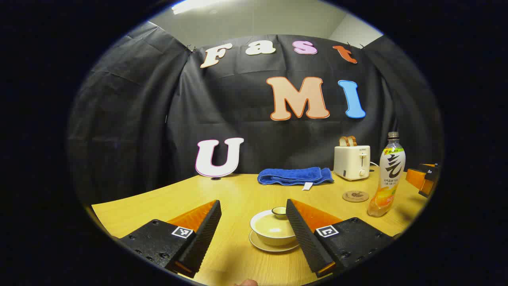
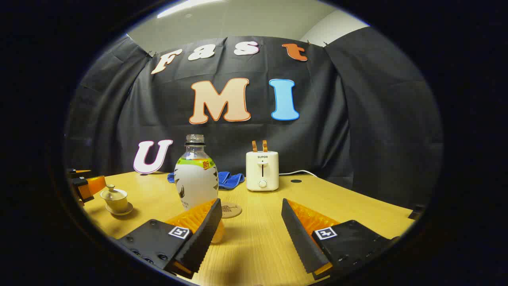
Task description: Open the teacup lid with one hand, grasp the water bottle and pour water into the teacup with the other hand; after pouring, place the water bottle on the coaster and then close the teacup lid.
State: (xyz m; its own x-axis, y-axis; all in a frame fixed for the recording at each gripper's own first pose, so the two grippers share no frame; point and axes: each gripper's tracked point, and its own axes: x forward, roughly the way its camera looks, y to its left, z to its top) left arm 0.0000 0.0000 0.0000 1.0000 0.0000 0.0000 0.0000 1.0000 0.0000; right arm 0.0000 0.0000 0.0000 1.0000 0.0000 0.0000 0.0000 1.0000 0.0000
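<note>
A cream teacup with its lid on stands on a saucer, just ahead of my left gripper, which is open and not touching it. The same teacup sits far left in the right gripper view. The water bottle stands upright and uncapped, with orange liquid at its base. My right gripper is open, and the bottle stands just beyond its left finger. A round coaster lies left of the bottle; the coaster lies behind the bottle in the right gripper view.
A white toaster with two slices of bread stands at the back of the wooden table, its cable running right. A folded blue towel lies near the black cloth wall. The other gripper shows at the right edge.
</note>
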